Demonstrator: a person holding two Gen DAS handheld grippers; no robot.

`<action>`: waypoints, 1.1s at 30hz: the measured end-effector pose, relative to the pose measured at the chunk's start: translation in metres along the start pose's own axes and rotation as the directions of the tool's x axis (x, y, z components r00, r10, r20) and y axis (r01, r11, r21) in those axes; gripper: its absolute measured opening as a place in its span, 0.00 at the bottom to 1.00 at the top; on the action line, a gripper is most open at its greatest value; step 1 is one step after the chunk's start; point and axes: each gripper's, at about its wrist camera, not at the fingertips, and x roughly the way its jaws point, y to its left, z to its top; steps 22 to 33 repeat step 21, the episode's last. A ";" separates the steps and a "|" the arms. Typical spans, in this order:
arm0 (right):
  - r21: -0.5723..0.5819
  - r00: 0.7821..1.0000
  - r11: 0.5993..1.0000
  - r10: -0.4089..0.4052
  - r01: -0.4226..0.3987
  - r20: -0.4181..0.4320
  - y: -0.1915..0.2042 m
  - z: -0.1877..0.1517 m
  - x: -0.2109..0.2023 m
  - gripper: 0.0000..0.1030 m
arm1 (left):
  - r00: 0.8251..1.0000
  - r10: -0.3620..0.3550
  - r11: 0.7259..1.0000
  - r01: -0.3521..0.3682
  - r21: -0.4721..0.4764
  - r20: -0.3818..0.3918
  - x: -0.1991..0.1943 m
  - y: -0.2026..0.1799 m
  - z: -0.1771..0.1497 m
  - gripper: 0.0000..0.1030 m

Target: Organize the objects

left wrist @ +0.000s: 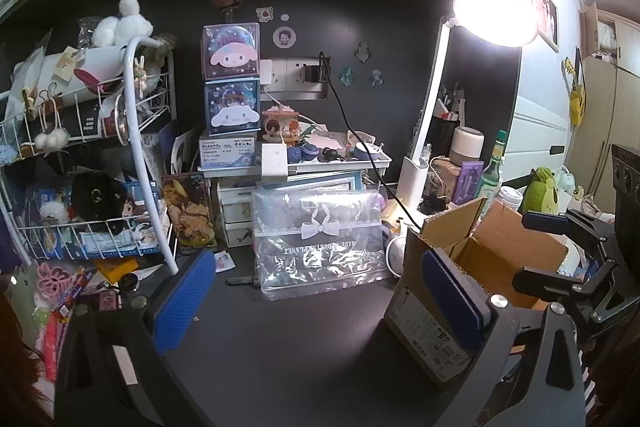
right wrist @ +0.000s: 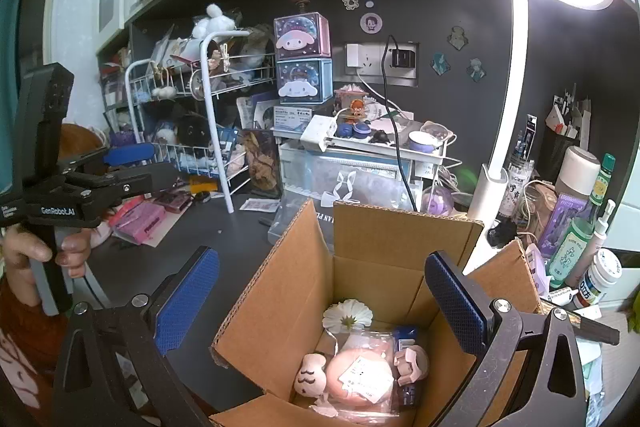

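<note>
The right hand-held gripper (right wrist: 322, 303) hangs wide over the box (right wrist: 280, 307); the soft, light plush (right wrist: 310, 379) at 6 o'clock suits a mid-body pinch.

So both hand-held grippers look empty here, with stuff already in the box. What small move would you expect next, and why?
Probably the left hand-held gripper eases forward toward the clear bow-print pouch standing on the desk straight ahead. Its jaws are open and empty, and the pouch is the nearest loose item. The right hand-held gripper hovers open over the cardboard box, which already holds a pink plush.
</note>
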 end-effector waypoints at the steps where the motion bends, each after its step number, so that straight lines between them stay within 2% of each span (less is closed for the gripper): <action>1: 0.000 1.000 1.000 -0.001 0.001 0.000 0.000 0.000 0.000 1.00 | 1.000 -0.002 1.000 0.002 -0.004 -0.001 0.000 0.000 0.000 0.99; 33: -0.001 1.000 1.000 0.001 -0.001 0.000 0.000 0.000 0.000 1.00 | 1.000 -0.013 1.000 0.013 -0.025 0.000 0.002 0.003 0.001 0.99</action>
